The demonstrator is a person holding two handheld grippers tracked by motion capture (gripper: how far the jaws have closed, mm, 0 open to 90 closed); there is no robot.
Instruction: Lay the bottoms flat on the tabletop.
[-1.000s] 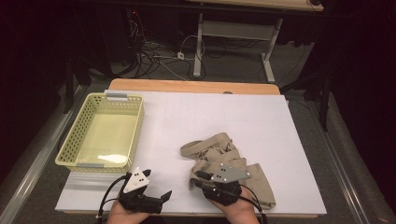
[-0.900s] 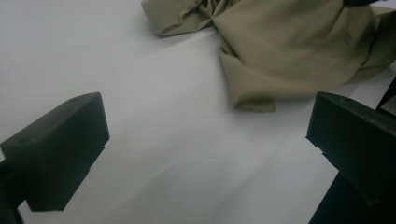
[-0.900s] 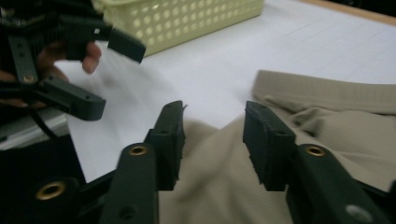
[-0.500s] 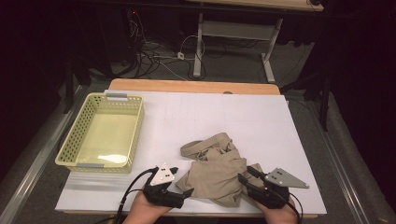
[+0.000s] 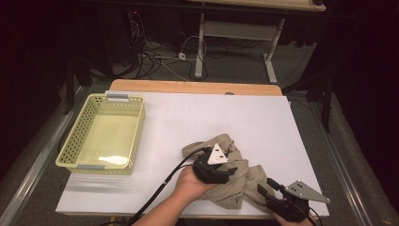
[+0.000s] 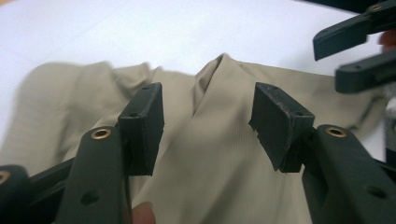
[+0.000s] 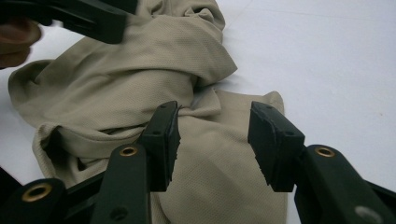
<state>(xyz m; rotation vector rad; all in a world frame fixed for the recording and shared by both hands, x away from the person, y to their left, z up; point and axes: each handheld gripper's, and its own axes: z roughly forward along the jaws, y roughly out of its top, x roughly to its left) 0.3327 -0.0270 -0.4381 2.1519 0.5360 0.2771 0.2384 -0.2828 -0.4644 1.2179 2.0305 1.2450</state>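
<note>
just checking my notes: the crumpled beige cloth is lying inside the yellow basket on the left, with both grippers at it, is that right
Not quite. The beige cloth lies on the white table, apart from the yellow basket, which holds no cloth. The high view shows this. The rest holds: the left gripper and the right gripper are both at the cloth.

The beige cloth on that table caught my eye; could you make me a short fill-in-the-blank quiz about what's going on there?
1. The crumpled cloth is ____ in colour.
2. The yellow basket stands on the ____ side of the white table in the high view.
3. The left tool has its jaws ____ over the cloth, not pinching it.
4. Inside, the basket is ____.

Missing words: beige; left; open; empty
</note>
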